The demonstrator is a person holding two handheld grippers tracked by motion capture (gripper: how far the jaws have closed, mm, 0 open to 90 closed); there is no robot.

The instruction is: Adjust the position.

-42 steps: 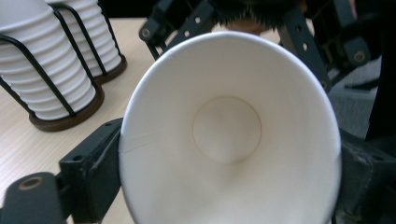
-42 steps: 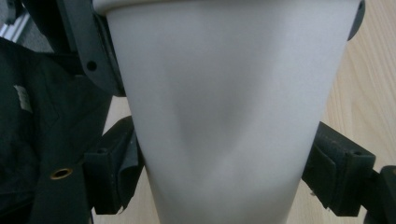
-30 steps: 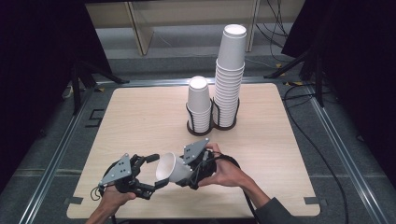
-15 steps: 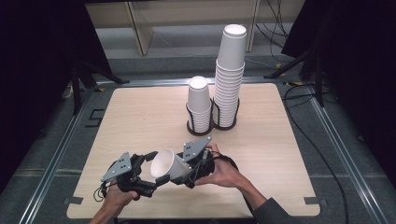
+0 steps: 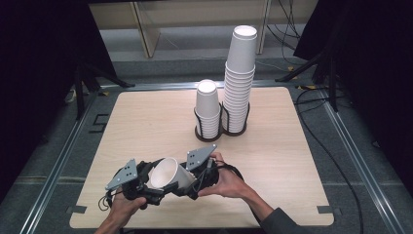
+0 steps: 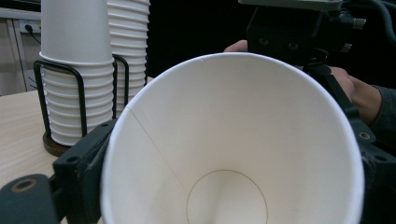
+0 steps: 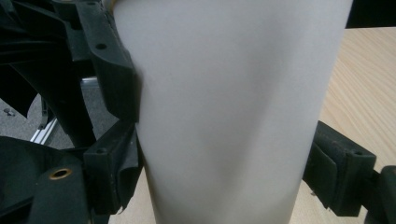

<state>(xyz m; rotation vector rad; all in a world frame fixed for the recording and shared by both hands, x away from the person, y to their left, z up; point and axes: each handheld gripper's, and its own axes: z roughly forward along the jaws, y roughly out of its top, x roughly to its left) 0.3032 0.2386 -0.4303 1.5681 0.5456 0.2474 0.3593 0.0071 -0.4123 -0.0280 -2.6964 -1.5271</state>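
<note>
in the right gripper view the white paper cup (image 7: pixel 229 112) runs off the top and bottom edges, so neither its rim nor its base can be seen. in the left gripper view its lower rim is cut off, and it hides most of the right hand-held gripper (image 6: pixel 303 42). the tall stack of white paper cups (image 6: pixel 130 51) loses its top there.

Cup (image 5: pixel 168 175) lies btwn left tongs (image 5: pixel 146 187) & right tongs (image 5: pixel 191 183), w/ 2 cup stacks (image 5: pixel 208 107) behind on table (image 5: pixel 292 161).
</note>
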